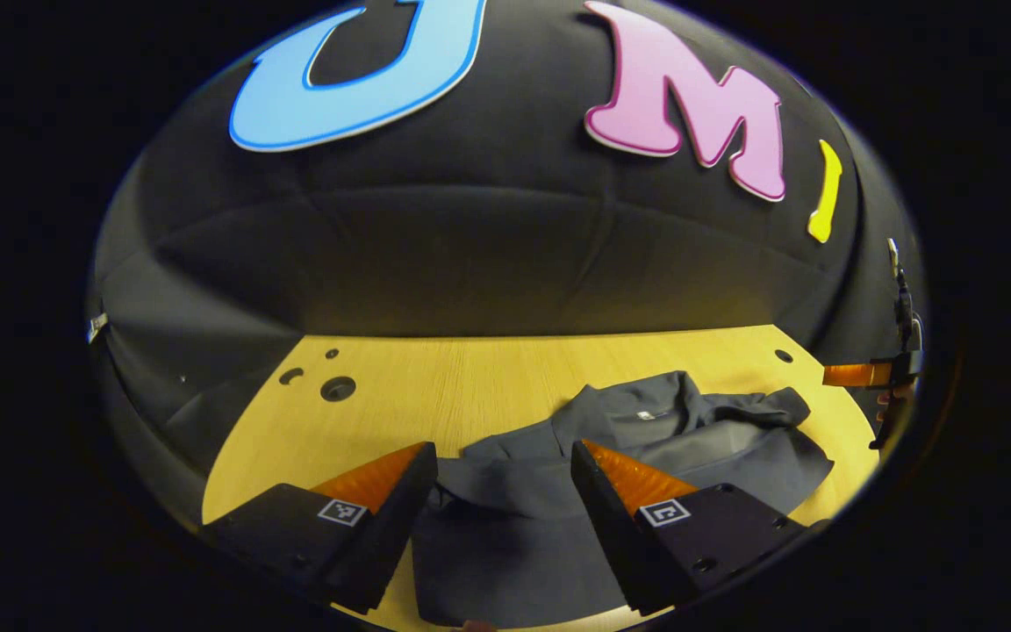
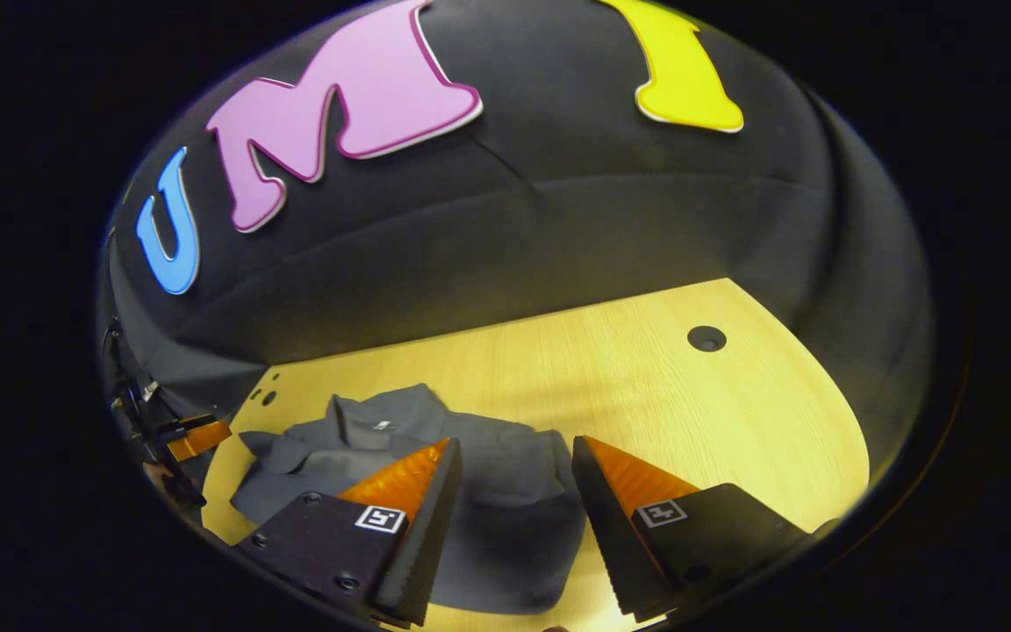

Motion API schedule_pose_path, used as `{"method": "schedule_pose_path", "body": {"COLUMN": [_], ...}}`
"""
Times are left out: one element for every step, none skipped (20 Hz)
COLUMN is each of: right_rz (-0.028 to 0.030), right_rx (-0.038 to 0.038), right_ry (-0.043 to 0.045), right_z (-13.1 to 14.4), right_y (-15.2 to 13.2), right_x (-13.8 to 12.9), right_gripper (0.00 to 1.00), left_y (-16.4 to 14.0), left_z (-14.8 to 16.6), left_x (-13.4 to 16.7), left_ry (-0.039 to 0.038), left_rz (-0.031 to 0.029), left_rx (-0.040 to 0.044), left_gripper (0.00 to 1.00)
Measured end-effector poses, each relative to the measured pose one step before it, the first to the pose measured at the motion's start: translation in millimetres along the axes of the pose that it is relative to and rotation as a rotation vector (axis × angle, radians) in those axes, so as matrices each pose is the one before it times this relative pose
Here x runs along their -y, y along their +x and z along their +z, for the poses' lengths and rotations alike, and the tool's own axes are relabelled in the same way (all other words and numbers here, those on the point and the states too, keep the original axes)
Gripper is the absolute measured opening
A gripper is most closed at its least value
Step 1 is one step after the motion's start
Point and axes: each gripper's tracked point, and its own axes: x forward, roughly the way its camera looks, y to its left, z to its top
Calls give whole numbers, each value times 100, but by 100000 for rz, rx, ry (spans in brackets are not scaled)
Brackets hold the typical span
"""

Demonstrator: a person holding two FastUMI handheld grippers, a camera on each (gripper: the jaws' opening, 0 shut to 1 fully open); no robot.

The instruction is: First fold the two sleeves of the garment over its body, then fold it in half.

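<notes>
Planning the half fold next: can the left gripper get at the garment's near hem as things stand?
Probably yes. The left gripper hangs open right over the garment, its near cloth between the fingers, nothing in between on the table.

No legible text; small white neck tag on the garment (image 1: 646,439), too small to read.

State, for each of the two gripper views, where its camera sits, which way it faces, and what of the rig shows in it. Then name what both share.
Left gripper view: rides on the left gripper, facing forward and down over the dark garment on the wooden table; its open fingers frame the cloth.
Right gripper view: rides on the right gripper, facing the garment from the other side; its fingers are open.
Shared: garment, table, and each sees the other gripper at its edge.
</notes>
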Motion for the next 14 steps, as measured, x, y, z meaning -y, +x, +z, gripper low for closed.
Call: {"method": "schedule_pose_path", "body": {"right_rz": [1209, 1155, 798, 1345, 1129, 1104, 1225, 895, 868, 733, 443, 326, 576, 490], "right_rx": [680, 1304, 1600, 1206, 1506, 976, 1146, 450, 357, 222, 264, 297, 225, 93], "right_ry": [-253, -1232, -1431, -1080, -390, -5, 134, -38, 43, 486, 104, -64, -355, -1191], "right_z": [197, 333, 465, 330, 462, 250, 209, 31, -38, -136, -162, -175, -305, -313], "right_y": [-1357, -1424, -1304, -1460, -1590, -1227, -1465, -1171, -1265, -911, -832, -870, -838, -837], "right_x": [-749, -689, -561, -808, -765, -658, -698, -508, -583, -412, -290, -275, -368, -317], "right_gripper": [80, 80, 80, 80, 80, 80, 80, 80, 81, 81, 80, 81, 81, 81], "left_y": [-1198, -1255, -1299, -1327, -1347, -1337, -1279, -1276, -1268, -1069, -1226, -933, -905, -876], "left_z": [414, 406, 415, 361, 362, 223, 377, 176, 181, 74, 128, 40, -84, -196], "left_x": [184, 322, 371, 425, 665, 547, 577, 764, 581, 410, 287, 216, 141, 403], "left_ry": [-311, -835, -1163, -1211, -794, -469, -550, -661, -337, 273, 919, 1400, 1230, 825], "left_rz": [-200, -708, -962, -1126, -1938, -1762, -1802, -2271, -1531, -1113, -238, -109, 67, -154], "left_rx": [1133, 1455, 1410, 1623, 1400, 1368, 1602, 1129, 931, 639, 607, 410, -191, -403], "left_gripper": [96, 96, 96, 96, 96, 96, 97, 97, 97, 96, 96, 96, 96, 96]}}
